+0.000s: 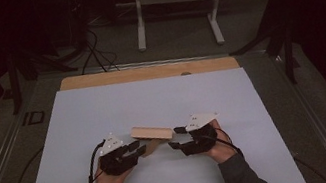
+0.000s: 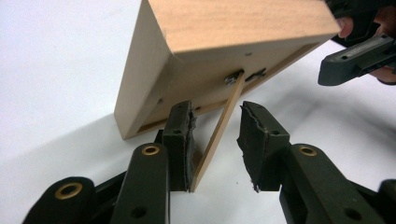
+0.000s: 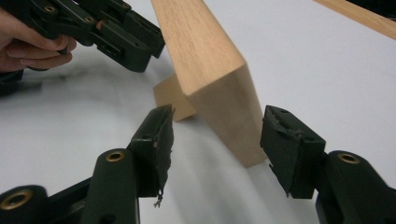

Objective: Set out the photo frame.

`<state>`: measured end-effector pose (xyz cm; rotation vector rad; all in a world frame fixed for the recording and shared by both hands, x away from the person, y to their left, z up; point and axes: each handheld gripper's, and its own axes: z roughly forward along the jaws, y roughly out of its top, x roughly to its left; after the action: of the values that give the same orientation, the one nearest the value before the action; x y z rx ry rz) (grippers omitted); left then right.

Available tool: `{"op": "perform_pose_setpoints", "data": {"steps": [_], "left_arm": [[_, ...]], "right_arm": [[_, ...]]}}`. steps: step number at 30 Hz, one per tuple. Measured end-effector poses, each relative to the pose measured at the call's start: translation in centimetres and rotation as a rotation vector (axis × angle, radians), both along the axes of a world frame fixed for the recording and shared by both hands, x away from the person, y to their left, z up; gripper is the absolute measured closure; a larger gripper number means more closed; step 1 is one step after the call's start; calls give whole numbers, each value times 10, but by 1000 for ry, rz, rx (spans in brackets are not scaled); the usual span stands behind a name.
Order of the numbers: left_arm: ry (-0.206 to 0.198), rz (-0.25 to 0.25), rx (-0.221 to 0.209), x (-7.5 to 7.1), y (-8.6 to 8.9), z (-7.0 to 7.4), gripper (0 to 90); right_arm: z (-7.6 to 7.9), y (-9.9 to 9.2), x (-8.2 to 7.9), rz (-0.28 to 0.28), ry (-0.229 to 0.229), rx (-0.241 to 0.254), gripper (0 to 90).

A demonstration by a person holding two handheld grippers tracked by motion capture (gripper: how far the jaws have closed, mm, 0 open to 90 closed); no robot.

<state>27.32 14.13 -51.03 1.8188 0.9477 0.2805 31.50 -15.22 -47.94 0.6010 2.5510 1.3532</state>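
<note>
A light wooden picture frame point(image 1: 151, 134) with a hinged wooden stand leg point(image 2: 215, 135) at its back is standing tilted on the white sheet point(image 1: 152, 98) covering the table point(image 1: 147, 73), in the lower middle of the high view, between the two hand-held grippers. The left hand-held gripper point(image 1: 133, 149) is sitting just left of the frame in that view, gripped by the person's left hand point(image 1: 110, 177), and the right hand-held gripper point(image 1: 175, 138) is sitting just right of it, gripped by the right hand point(image 1: 218, 145).

In the left gripper view, the frame is filling the upper middle of the picture with its recessed back facing the camera. The thin stand leg is slanting down from a small metal hinge point(image 2: 232, 78) to the lower middle of the picture, passing between the two black jaws. The jaws are standing apart; the leg is lying against the left pad point(image 2: 184, 140), while the right pad point(image 2: 250, 140) is staying clear of it.

In the right gripper view, the frame's end is jutting down into the centre of the picture, between the jaws. These jaws are also standing apart, with a gap on either side of the wood, so nothing is being clamped. The left hand-held gripper point(image 3: 140, 39) is showing in the upper left of this view, next to the frame's back.
</note>
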Motion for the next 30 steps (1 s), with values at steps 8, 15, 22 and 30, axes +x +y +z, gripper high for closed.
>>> {"op": "perform_pose_setpoints", "data": {"steps": [8,15,22,30], "left_arm": [[-32,1,-3,-2,1,2,680],[-53,-8,4,-3,0,4,708],[-65,-8,19,-3,-1,5,740],[-68,-4,32,-1,-3,4,792]], "right_arm": [[3,-11,0,2,1,16,473],[6,-19,1,-26,-15,46,582],[8,-20,5,-128,-54,70,781],[5,-11,9,-210,-60,92,877]]}}
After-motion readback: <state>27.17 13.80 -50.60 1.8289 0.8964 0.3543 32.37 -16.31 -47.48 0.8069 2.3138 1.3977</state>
